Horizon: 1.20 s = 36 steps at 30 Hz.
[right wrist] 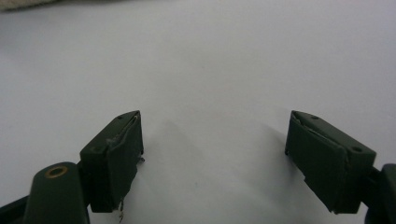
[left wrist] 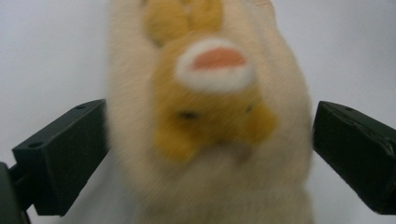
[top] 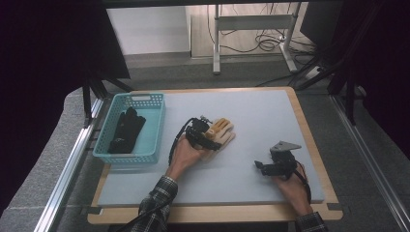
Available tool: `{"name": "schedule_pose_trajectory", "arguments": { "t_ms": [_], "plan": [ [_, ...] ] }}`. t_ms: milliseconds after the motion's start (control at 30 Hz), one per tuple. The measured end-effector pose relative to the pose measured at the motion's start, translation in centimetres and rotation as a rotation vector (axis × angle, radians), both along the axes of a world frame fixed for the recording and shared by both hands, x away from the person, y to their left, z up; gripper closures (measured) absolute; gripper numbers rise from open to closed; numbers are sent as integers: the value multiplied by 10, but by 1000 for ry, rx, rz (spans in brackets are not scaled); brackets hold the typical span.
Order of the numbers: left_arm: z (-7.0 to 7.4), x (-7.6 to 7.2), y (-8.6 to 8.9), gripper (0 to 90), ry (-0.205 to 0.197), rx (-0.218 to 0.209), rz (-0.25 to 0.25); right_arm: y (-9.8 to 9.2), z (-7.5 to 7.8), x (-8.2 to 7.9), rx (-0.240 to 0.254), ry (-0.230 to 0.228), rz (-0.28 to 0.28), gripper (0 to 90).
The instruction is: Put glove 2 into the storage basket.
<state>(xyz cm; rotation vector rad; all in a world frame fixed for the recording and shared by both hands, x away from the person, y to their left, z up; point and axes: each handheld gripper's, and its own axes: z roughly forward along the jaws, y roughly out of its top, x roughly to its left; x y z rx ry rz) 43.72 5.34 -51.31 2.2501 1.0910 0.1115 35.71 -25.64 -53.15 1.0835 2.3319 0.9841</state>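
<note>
Right, nearest to me my right gripper [top: 273,166] sits low over the pale grey board [top: 261,121] at the near right, its jaws spread wide with bare surface between them in its own view, holding nothing. I judge it idle for now.

A little further in, my left gripper [top: 207,134] is over the cream knitted glove with a yellow-orange animal face on it [top: 220,134], which lies flat near the middle of the board. In the left gripper view the glove [left wrist: 210,116] fills the gap between the two black jaws, which stand apart on either side of it; the left one is at the very edge of the fabric, the right one just clear. The picture is blurred, but I see no squeeze on the wool, so I read the claw as open around the glove, not yet clamped on it.

Beyond that, to the left, the light blue plastic basket with slotted walls [top: 157,126] rests on the board's left edge, and a black glove [top: 124,130] already lies inside it.

So I judge the job about half done: one glove is binned, the cream one is still on the board. What remains is closing on it, lifting, and carrying it across to the basket.
</note>
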Motion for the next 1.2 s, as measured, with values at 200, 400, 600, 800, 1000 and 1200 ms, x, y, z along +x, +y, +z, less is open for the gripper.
{"name": "schedule_pose_trajectory", "arguments": {
  "t_ms": [200, 400, 600, 800, 1000, 1200],
  "plan": [
    [-8, -5, -28, 0, -6, 77, -38, 0, 0, 0, 0, 0, 0, 184],
    [-11, -4, -29, 39, -28, 145, -5, 0, 0, 0, 0, 0, 1, 184],
    [-6, -3, -29, 184, -40, 164, -11, 0, 0, 0, 0, 0, 1, 184],
    [-1, -6, -30, 421, -33, 168, -33, 0, 0, 0, 0, 0, 1, 184],
    [1, -7, -28, 571, -17, 149, -46, 0, 0, 0, -1, 0, 0, 184],
    [3, -5, -23, 594, 1, 108, -49, 0, 0, 0, 0, 0, 1, 184]
  ]
}}
